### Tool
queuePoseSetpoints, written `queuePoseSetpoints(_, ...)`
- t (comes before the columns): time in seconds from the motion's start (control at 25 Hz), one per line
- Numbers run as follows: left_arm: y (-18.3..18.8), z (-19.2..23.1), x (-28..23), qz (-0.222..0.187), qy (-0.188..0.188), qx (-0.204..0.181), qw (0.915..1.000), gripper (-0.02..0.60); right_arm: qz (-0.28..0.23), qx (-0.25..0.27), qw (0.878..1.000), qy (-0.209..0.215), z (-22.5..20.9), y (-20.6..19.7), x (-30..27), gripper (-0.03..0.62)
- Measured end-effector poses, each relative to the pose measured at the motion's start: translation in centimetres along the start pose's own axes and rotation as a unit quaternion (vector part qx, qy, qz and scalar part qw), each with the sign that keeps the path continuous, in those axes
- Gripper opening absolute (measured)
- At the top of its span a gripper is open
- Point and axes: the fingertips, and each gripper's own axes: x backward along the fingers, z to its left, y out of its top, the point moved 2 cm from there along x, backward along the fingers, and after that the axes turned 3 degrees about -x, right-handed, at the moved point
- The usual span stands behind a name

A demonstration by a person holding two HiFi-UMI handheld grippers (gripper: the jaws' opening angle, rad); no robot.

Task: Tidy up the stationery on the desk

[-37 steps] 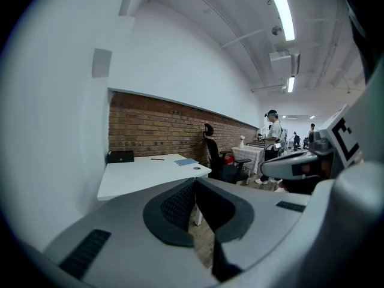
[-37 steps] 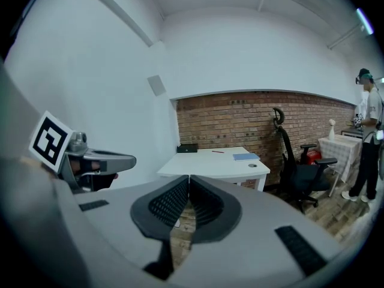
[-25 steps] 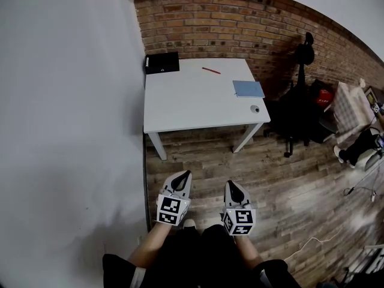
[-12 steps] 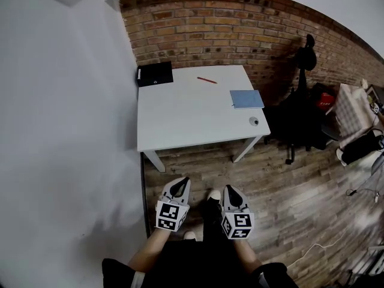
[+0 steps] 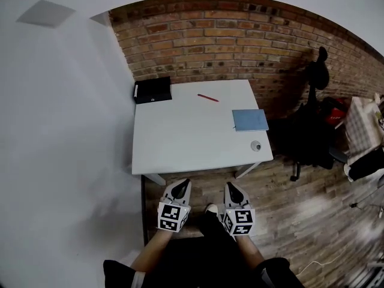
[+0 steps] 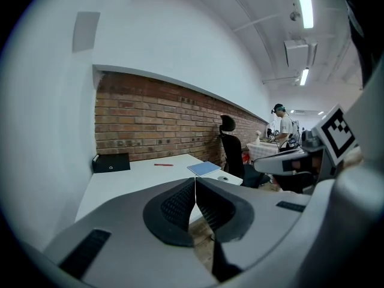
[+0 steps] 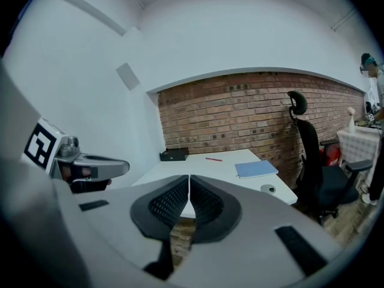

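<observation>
A white desk [image 5: 180, 143] stands against the brick wall. On it lie a black box [image 5: 152, 90] at the back left, a red pen [image 5: 208, 98], a blue notebook [image 5: 250, 120] and a small roll of tape [image 5: 256, 146] near the right front corner. My left gripper [image 5: 182, 183] and right gripper [image 5: 232, 185] hover side by side just short of the desk's front edge, both shut and empty. In the left gripper view the box [image 6: 111, 162], pen [image 6: 163, 164] and notebook [image 6: 204, 168] lie ahead; in the right gripper view the notebook [image 7: 256, 169] and tape [image 7: 268, 189] show.
A black office chair [image 5: 312, 137] stands right of the desk, with bags and clutter [image 5: 366, 131] beyond it. A white wall [image 5: 66, 131] runs along the left. The floor is wood planks [image 5: 312, 221]. A person [image 6: 282, 128] stands far off in the left gripper view.
The person has walked toward the desk: the desk now sits closer and lower in the head view, and both shut grippers have come up to its front edge.
</observation>
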Motion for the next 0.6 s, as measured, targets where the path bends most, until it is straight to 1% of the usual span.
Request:
queuePoseSetpoints(0.28, 2.9, 2.2, -6.6, 0.002, 0.016, 0.006, 0.9998, 0.015, 0.010, 0.005, 1.000, 0.023, -4.2, 3.1, -6.1, 0.023)
queuePoseSetpoints(0.6, 4.2, 3.1, -11.6, 0.010, 0.018, 0.008, 0.9998, 0.015, 0.021, -0.002, 0.999, 0.035, -7.2, 4.5, -10.2, 0.023)
